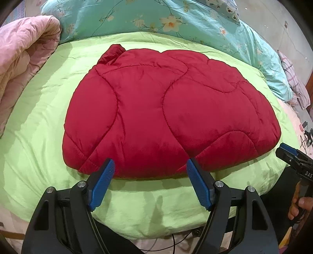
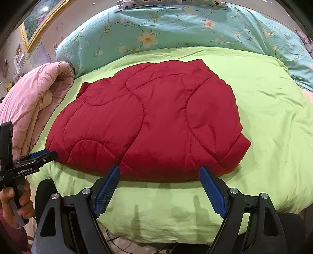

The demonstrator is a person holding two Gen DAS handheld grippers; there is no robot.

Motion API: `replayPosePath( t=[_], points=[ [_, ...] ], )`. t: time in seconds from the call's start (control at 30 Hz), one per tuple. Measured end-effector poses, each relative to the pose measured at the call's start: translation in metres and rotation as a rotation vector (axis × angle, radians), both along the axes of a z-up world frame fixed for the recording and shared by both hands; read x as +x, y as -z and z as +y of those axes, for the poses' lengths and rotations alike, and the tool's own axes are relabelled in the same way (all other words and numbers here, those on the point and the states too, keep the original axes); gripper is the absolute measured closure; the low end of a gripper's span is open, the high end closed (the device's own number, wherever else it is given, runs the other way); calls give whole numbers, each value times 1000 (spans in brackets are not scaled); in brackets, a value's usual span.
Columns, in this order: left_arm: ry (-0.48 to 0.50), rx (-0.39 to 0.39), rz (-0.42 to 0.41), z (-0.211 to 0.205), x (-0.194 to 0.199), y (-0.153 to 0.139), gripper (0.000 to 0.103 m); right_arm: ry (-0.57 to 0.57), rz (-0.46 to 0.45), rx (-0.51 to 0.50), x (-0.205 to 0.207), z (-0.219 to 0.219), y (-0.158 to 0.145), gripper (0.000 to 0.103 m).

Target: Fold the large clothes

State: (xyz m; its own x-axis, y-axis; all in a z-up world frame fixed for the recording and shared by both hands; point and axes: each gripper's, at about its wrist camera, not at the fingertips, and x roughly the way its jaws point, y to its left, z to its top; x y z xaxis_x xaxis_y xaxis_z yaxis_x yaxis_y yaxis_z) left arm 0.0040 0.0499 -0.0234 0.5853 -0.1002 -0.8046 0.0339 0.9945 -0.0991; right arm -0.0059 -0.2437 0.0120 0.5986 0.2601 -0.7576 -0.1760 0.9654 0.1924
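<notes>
Red quilted garment (image 1: 168, 109) is lying folded mid-frame on the green sheet (image 1: 39, 121), its underside hidden, both left gripper (image 1: 150, 168) and right gripper (image 2: 159, 173) hovering released at its near hem, only the right view showing a framed picture (image 2: 41, 21) upper left, pink quilt (image 1: 23, 56) and floral duvet (image 1: 137, 17) bordering.
</notes>
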Motion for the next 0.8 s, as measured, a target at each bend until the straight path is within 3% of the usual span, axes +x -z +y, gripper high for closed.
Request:
replayPosePath(
  t=[0.43, 0.53, 0.7, 0.8],
  points=[
    [-6, 54, -15, -3, -7, -3, 27, -27, 17, -11, -5, 12, 3, 18],
    [-6, 76, -28, -4, -11, -6, 20, -38, 23, -16, -6, 15, 2, 18],
    [3, 96, -43, -5, -17, -9, 20, -58, 26, -36, -12, 22, 1, 18],
    [8, 102, -41, -7, -23, -13, 20, -70, 33, -42, -15, 25, 0, 13]
  ],
)
